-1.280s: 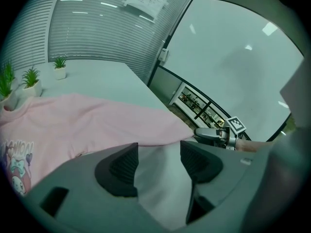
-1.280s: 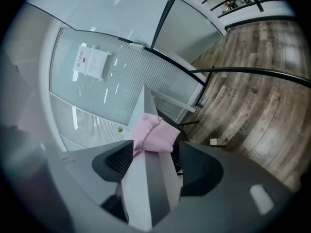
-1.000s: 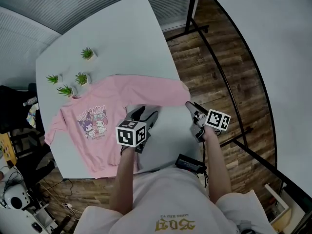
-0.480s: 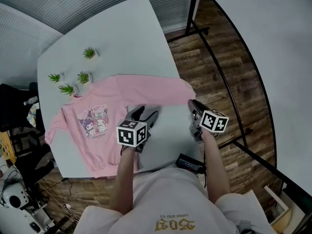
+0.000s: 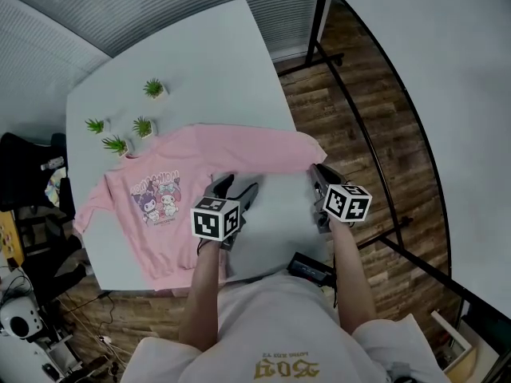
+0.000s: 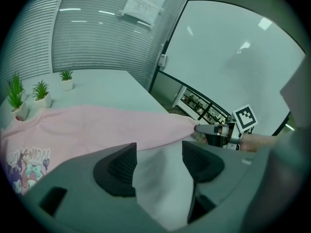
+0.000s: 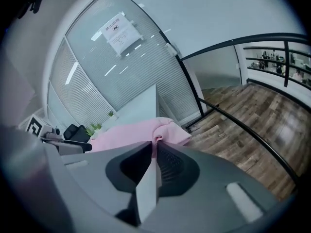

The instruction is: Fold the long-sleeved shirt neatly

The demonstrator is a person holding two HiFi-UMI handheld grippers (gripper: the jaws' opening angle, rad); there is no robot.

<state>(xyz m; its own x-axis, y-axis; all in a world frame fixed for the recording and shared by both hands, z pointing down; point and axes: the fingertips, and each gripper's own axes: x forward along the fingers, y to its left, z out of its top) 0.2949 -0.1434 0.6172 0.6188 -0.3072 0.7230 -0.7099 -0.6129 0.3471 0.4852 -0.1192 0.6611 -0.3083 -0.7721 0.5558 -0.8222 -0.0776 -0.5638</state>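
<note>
Right gripper (image 5: 317, 170) jaws just closing on shirt (image 5: 184, 166)

A white table (image 5: 209, 58) bears a pink shirt (image 5: 188, 159) and small potted plants (image 5: 142, 126).

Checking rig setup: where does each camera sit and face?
Head view: on the head, steeply down at table and pink shirt; forearms, left gripper, right gripper show.
Left gripper view: rides that gripper, along jaws just opened wider, gripping nothing; faces the right gripper.
Right gripper view: rides that gripper, along jaws just closed on the sleeve; faces the blinds.
Shared: the pink shirt.
</note>
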